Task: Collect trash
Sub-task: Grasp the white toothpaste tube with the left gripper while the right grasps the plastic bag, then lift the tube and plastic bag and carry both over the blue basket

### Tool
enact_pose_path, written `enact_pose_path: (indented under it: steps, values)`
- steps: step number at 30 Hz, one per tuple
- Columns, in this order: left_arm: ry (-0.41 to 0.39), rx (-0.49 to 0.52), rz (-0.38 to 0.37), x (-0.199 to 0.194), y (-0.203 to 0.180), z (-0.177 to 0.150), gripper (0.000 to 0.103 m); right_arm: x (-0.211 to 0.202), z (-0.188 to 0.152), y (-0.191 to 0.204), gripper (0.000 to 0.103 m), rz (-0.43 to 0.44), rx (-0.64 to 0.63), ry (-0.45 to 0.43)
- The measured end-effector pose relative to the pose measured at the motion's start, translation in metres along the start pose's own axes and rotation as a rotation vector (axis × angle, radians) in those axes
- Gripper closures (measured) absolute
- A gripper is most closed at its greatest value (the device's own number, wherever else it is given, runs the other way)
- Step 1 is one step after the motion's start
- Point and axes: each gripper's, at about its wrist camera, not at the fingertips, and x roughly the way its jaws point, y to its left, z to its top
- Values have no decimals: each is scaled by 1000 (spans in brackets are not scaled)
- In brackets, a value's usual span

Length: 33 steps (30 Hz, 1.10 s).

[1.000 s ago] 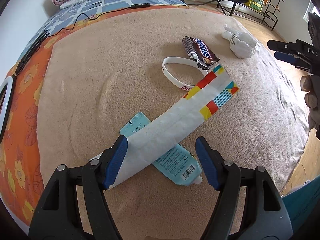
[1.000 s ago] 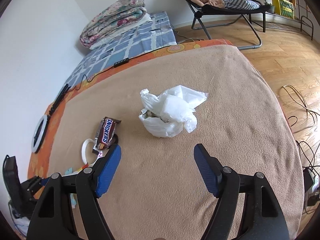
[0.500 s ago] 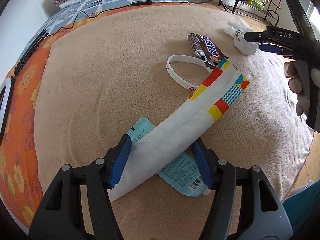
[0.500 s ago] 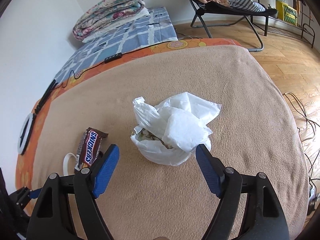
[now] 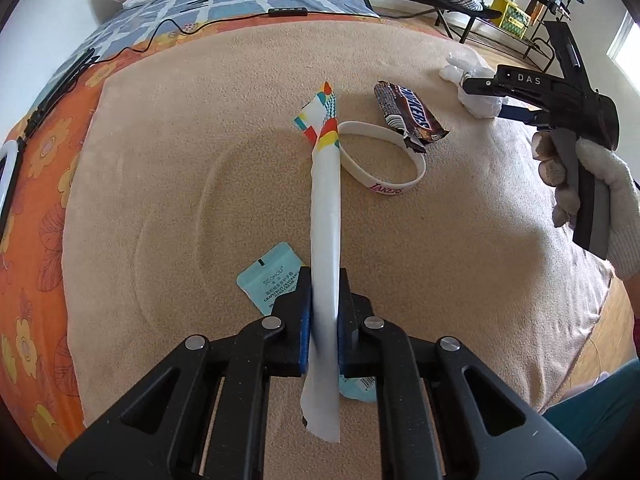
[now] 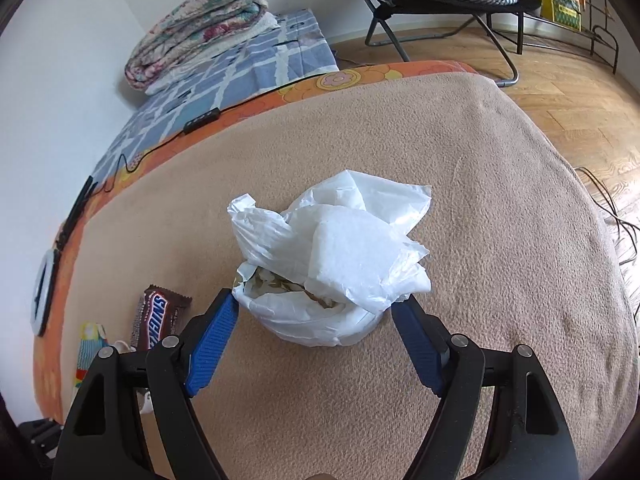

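1. The left gripper (image 5: 323, 312) is closing its jaws, and its blue pads already press on both sides of a long white paper wrapper (image 5: 326, 216). The wrapper stands on its edge between the pads.
2. The far end of the wrapper has a colourful print and points away from the camera. Its near end hangs out behind the pads, toward the camera.
3. Under the left gripper lies a light blue sachet (image 5: 272, 278) on the beige blanket (image 5: 180, 168). It is partly hidden by the fingers.
4. Just right of the wrapper's far part lies a white wristband (image 5: 394, 160), flat on the blanket. The wrapper seems to cross over its left edge.
5. A Snickers wrapper (image 5: 410, 114) lies beyond the wristband; its torn end touches or overlaps the band.
6. The right gripper (image 6: 316, 320) has its jaws wide open. They stand on both sides of a crumpled white plastic bag (image 6: 336, 256) that sits on the blanket.
7. The left pad is just beside the bag's lower edge, and the right pad is close to it under a fold. I cannot tell if either pad touches the bag, and neither presses it in.
8. The bag's mouth faces the right camera and something brownish shows inside; I cannot tell what it is.
9. In the left view a gloved hand (image 5: 600, 196) holds the handle of the right gripper, near the bag at the far right of the blanket.
10. A black cable (image 5: 160, 32) runs across the orange sheet (image 5: 44, 168) beyond the blanket.
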Motion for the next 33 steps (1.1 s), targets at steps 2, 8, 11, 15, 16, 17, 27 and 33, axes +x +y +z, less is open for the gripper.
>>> enact_pose_path:
  steps: [2, 8, 11, 15, 16, 17, 27, 33]
  values:
    - [-7, -13, -8, -2, 0, 0, 95, 1, 0, -2, 24, 12, 10, -18]
    - [-16, -35, -6, -3, 4, 1, 97, 4, 0, -1, 42, 24, -2, -48]
    - [-21, -51, -15, -4, 6, 3, 97, 1, 2, -1, 48, 21, -11, -61]
    - [-49, -61, -18, -14, 7, 5, 97, -11, 4, -1, 51, 21, -20, -98]
    - [-56, -63, -20, -17, 7, 5, 97, -15, 5, -1, 51, 22, -21, -104]
    - [-62, -65, -20, -20, 6, 5, 97, -19, 6, -1, 51, 29, -20, -109]
    - [-134, -57, -25, -67, -3, -2, 97, -75, -2, 20, 51, 104, -110, -140]
    - [-185, -53, -40, -101, -16, -12, 97, -118, -20, 37, 51, 176, -161, -151]
